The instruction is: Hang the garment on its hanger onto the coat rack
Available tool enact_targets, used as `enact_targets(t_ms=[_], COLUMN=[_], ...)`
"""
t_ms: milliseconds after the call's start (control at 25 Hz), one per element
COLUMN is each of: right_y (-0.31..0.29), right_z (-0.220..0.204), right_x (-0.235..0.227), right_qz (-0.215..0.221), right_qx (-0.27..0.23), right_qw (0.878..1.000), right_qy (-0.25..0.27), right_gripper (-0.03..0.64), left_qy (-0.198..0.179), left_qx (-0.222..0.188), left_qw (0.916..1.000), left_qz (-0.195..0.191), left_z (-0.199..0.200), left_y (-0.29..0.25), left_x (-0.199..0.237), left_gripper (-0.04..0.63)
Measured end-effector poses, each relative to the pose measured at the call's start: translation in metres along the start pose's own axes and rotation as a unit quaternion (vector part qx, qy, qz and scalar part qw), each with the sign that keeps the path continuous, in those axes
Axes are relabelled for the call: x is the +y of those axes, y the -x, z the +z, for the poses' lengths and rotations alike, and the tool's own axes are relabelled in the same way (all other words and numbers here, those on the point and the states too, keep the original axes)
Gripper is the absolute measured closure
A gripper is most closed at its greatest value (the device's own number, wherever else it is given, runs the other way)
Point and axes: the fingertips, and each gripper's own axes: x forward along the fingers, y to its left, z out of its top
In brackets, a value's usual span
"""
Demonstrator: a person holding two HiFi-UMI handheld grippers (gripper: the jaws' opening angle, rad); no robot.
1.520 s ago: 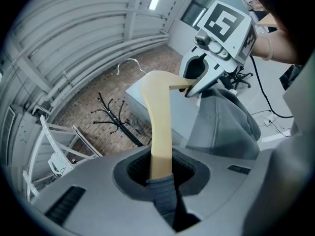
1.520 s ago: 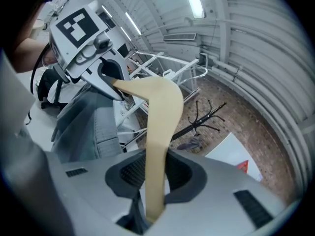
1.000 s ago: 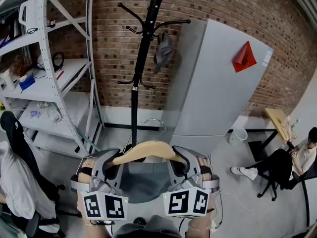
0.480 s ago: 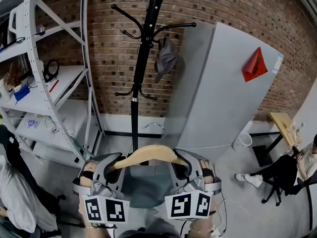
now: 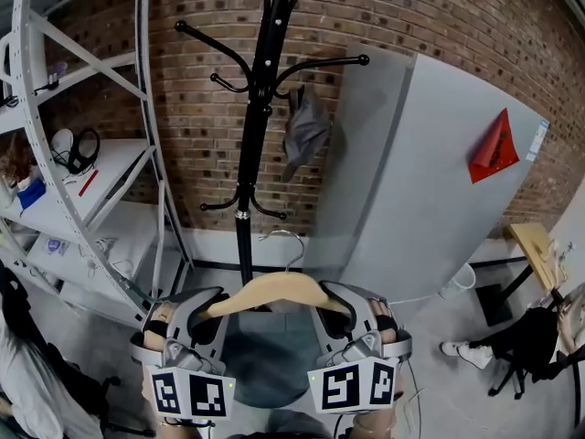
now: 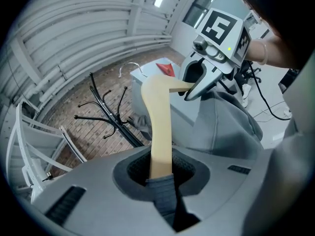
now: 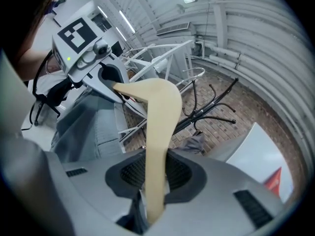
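A wooden hanger with a metal hook carries a grey garment that hangs between my two grippers. My left gripper is shut on the hanger's left arm, and my right gripper is shut on its right arm. The hanger is held level with its hook pointing up. The black coat rack stands just ahead against the brick wall, its curved pegs above the hook. A grey cloth hangs from one peg.
White metal shelving stands at the left. A tall grey cabinet with a red triangle sign is close to the right of the rack. One person sits at the far right, another at the lower left.
Both grippers have carried the hanger and garment closer to the coat rack. The rack now looms larger and its pegs sit higher in the head view.
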Motion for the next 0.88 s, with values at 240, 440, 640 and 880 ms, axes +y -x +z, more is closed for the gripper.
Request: enact_targets(t_ms=[240,440,640,880], right_y=[-0.033,-0.061,-0.092,-0.136], right_z=[-0.014,-0.019,-0.016,-0.009], right_x=[-0.028,-0.053,-0.07,-0.095], right_qz=[0.012,0.004,-0.01,-0.034], right_qx=[-0.023,-0.043,-0.063,-0.081], right_qw=[1.0,0.999,0.998,0.996], right_qy=[-0.001,0.0,0.005,0.012], right_gripper=[0.531,0.531,0.531,0.531], left_qy=[0.001,0.005,0.004,-0.013], left_qx=[0.006,0.016,0.013,-0.004], left_qw=[0.9999,0.9995,0.9993,0.9986], left_qz=[0.016,0.025,0.036,0.051], left_z=[0.005,0.006,0.0,-0.008], left_y=[-0.042,-0.074,-0.1,-0.136], left_x=[0.014,0.029,0.048,0.079], left_gripper=[0.54,0.54,0.541,0.54])
